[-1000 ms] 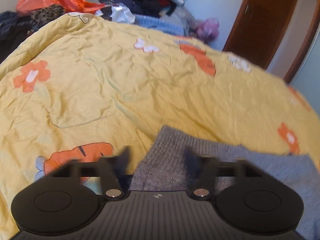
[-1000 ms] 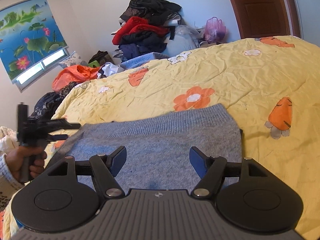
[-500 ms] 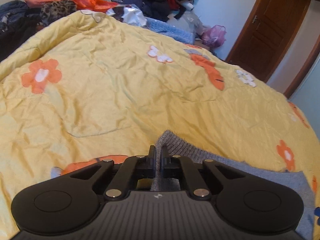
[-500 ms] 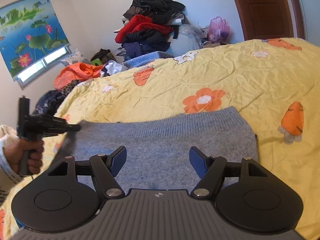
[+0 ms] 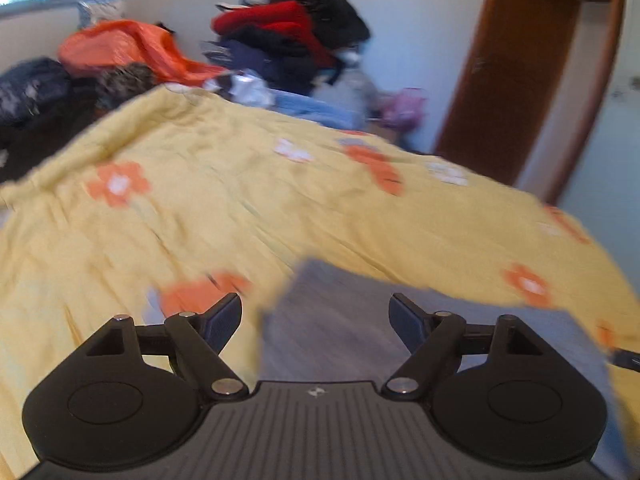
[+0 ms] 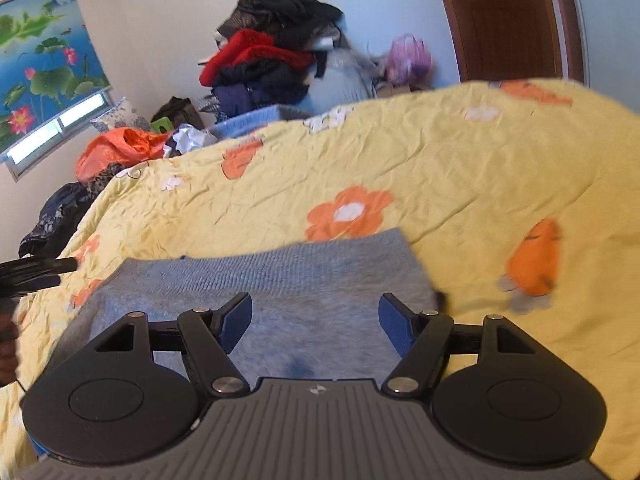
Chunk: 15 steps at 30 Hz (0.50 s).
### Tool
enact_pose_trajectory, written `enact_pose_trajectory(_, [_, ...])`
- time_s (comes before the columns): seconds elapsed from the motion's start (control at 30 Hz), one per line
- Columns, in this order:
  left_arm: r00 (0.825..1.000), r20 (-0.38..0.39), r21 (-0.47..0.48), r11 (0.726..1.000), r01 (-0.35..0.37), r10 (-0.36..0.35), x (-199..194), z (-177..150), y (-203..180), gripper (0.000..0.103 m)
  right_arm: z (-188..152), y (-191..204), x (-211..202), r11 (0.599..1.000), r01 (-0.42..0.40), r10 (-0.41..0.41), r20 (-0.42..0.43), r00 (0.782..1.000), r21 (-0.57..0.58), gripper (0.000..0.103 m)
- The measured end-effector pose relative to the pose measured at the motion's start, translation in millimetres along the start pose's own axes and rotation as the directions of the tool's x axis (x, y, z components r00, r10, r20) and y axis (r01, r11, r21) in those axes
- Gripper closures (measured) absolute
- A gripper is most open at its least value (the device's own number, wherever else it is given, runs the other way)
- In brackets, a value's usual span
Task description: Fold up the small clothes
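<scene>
A grey-blue knitted garment (image 6: 280, 292) lies flat on the yellow flowered bedspread (image 6: 460, 168). It also shows, blurred, in the left wrist view (image 5: 340, 320). My left gripper (image 5: 316, 320) is open and empty, raised above the garment's left corner. It appears at the left edge of the right wrist view (image 6: 32, 272). My right gripper (image 6: 316, 318) is open and empty above the near middle of the garment.
A pile of clothes (image 6: 276, 52) and an orange bag (image 6: 120, 148) lie past the bed's far edge. A brown door (image 6: 512, 16) stands at the back right. The bedspread (image 5: 200, 208) stretches wide beyond the garment.
My left gripper shut on the garment's left corner half a second ago; now it has opened, let go and lifted away. The right gripper stayed open and shifted slightly.
</scene>
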State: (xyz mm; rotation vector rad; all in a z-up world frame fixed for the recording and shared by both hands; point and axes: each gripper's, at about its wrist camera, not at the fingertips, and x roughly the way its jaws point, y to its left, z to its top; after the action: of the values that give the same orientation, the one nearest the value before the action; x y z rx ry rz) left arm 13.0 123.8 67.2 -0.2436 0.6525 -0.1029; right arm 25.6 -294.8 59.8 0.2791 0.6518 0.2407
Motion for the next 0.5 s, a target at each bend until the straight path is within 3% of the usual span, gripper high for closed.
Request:
enact_pose_trajectory(0.1, [0.997,-0.066,0.035,0.999,0.031,-0.028,-11.6,-44.9,-21.3,0.022,-13.0,-1.7,-6.6,0.999,-0.047,0.046,-0.038,0.998,-0.002,0.030])
enact_pose_trajectory(0.23, [0.991,-0.085,0.106,0.990,-0.093,0.102,-6.1,-86.7,-12.9,0.021,-33.8,17.4,-1.4,0.994,-0.011,0.001,-0.084,0.996,-0.110,0.032])
enact_pose_trajectory(0.27, [0.986,-0.066,0.139,0.980,-0.142,0.153,-6.9,-92.3,-9.3,0.018,-40.2,19.7,6.5,0.988,0.032,-0.049,-0.108,0.993,-0.152,0.032])
enact_pose_trajectory(0.37, [0.983,-0.057,0.132,0.978,-0.163,0.172,-17.6,-99.3,8.4,0.017,-53.7,24.8,11.7,0.963,0.102,-0.128,-0.089,0.988,-0.250,0.029])
enact_pose_trajectory(0.5, [0.978,-0.076,0.075,0.979,-0.189,0.194,-31.4,-97.9,17.7,0.017,-58.2,45.2,-10.8,0.960,0.104,-0.119,-0.041,0.992,-0.261,0.028])
